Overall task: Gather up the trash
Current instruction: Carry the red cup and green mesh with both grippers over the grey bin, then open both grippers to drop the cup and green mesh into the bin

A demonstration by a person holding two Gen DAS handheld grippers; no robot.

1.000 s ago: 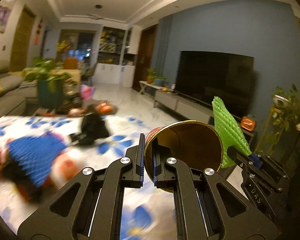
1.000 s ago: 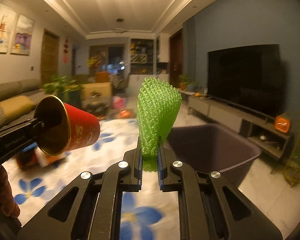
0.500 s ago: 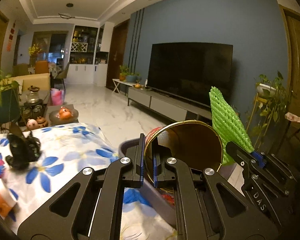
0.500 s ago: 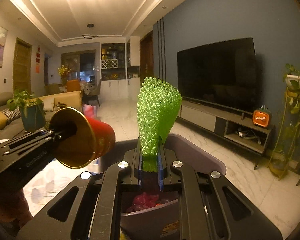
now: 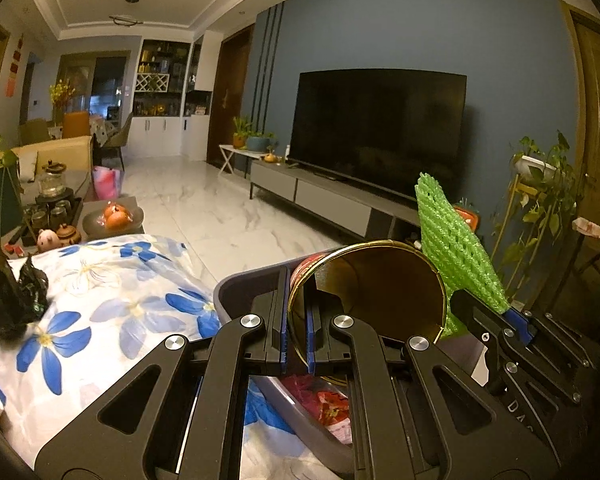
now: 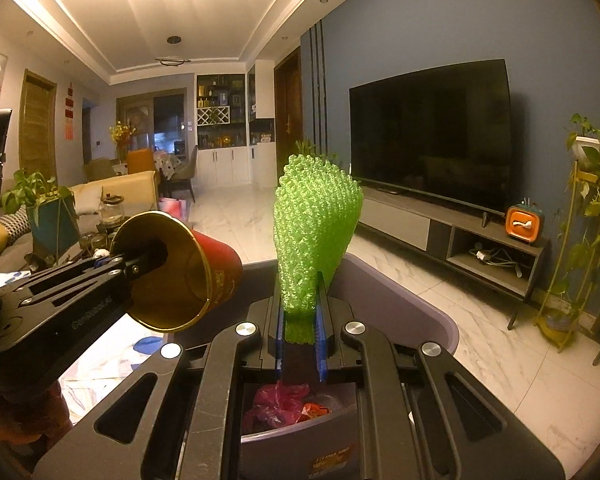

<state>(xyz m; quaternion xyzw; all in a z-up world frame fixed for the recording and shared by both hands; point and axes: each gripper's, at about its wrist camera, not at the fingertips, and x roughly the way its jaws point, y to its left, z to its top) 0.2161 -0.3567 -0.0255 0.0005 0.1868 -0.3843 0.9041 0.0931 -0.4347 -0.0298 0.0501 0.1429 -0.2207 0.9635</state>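
Since a second ago we have swung both tools away from the flowered bench top and over to the bin, which now sits right under them. Our left tool (image 5: pixel 296 322) pinches the wall of the red paper cup (image 5: pixel 366 292) between its blue pads, one finger inside the gold-lined mouth and one outside; in the right wrist view the same left tool (image 6: pixel 140 264) holds the cup (image 6: pixel 188 272) on its side with the mouth turned toward the camera. Our right tool (image 6: pixel 300 330) is clamped narrowly on the lower end of the green foam net (image 6: pixel 314 224), which stands upright out of the jaws; from the left wrist view the net (image 5: pixel 452 248) rises just to the right of the cup, held by the right tool (image 5: pixel 516 316). Both pieces hang above the grey bin (image 6: pixel 404 292), whose rim (image 5: pixel 252 280) touches the edge of the bench (image 5: pixel 112 308) with its blue-flower cloth. Inside the bin we see crumpled red wrappers (image 6: pixel 284 402). A black crumpled bag (image 5: pixel 10 300) lies on the cloth well to the left. Beyond are the marble floor (image 5: pixel 220 216) and a dark television (image 6: pixel 432 132) on the blue wall.
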